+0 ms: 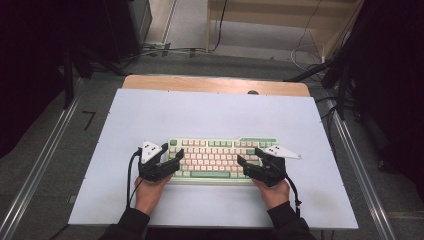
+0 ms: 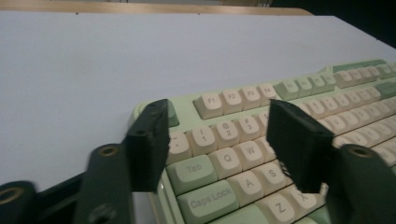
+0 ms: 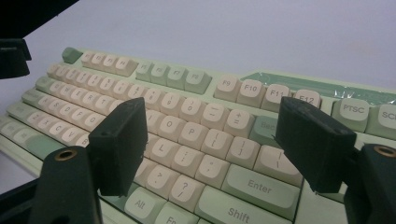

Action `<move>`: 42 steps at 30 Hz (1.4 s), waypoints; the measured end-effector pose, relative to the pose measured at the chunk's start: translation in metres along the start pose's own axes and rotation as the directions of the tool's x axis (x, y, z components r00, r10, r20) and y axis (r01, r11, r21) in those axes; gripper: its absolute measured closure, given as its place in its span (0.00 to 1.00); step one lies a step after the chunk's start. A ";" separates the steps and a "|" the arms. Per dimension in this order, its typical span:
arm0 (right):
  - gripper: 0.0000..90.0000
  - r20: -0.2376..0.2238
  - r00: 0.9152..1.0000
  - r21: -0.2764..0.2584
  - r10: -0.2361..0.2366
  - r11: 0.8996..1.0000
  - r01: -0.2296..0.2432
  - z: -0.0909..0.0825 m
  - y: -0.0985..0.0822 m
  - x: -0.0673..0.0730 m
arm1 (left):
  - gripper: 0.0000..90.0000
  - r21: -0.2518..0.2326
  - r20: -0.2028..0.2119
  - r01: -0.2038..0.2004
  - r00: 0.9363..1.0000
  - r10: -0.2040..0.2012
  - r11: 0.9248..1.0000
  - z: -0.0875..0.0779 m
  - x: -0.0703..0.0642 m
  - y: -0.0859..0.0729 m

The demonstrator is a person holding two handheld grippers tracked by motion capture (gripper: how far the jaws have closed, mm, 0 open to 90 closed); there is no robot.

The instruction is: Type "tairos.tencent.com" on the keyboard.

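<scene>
A pale green keyboard [image 1: 220,160] with cream and green keys lies flat near the front of the white table top [image 1: 210,112]. My left gripper [image 1: 171,156] hovers at the keyboard's left end. In the left gripper view the keyboard [image 2: 280,135] lies under the left gripper [image 2: 219,149], whose jaws stand apart over the Tab, Q and W keys with nothing clamped. My right gripper [image 1: 250,156] hangs over the right part. In the right gripper view the keyboard [image 3: 196,126] runs beneath the right gripper [image 3: 212,142], jaws wide over the keys beside Enter, pressing nothing.
The table's wooden back edge [image 1: 215,84] carries a small dark knob [image 1: 253,92]. Metal rails [image 1: 357,165] flank the table on both sides. Cables [image 1: 165,50] trail across the grey floor behind, below a wooden shelf unit [image 1: 280,17]. Dark drapes stand at left and right.
</scene>
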State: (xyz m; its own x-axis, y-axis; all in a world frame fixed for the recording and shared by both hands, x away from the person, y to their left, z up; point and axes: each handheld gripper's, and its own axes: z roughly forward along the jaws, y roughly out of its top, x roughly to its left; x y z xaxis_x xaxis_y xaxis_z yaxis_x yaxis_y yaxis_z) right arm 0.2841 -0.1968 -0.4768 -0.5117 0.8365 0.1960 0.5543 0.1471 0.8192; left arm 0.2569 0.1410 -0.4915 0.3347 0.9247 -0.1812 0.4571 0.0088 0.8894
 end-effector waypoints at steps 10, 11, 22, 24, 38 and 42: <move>0.26 -0.003 1.000 0.009 -0.004 1.000 0.004 0.002 0.000 0.001 | 1.00 0.040 0.104 -0.061 0.993 0.056 0.997 0.015 -0.027 0.013; 0.26 -0.003 1.000 0.011 -0.004 1.000 0.004 0.002 -0.001 0.001 | 1.00 0.044 0.111 -0.069 0.992 0.064 0.997 0.016 -0.030 0.013; 0.27 -0.002 1.000 0.024 -0.017 1.000 0.017 0.003 -0.002 0.004 | 1.00 0.126 0.136 -0.076 0.989 0.059 0.989 0.040 -0.054 0.012; 0.27 -0.003 1.000 0.029 -0.017 0.999 0.017 0.004 -0.002 0.004 | 1.00 0.143 0.132 -0.083 0.989 0.064 0.986 0.043 -0.058 0.012; 0.27 -0.002 1.000 0.032 -0.026 0.999 0.026 0.004 -0.003 0.005 | 1.00 0.204 0.108 -0.088 0.992 0.066 0.975 0.053 -0.068 0.009; 0.27 -0.001 1.000 0.034 -0.029 0.999 0.029 0.004 -0.003 0.005 | 1.00 0.208 0.107 -0.087 0.992 0.066 0.974 0.053 -0.068 0.009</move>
State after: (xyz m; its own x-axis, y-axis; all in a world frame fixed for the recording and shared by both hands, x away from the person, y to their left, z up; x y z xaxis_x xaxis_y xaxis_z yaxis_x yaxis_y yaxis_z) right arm 0.2830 -0.1909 -0.4804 -0.5284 0.8312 0.1729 0.5609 0.1889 0.8060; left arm 0.2823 0.0581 -0.4933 0.4502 0.8773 -0.1663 0.5880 -0.1511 0.7947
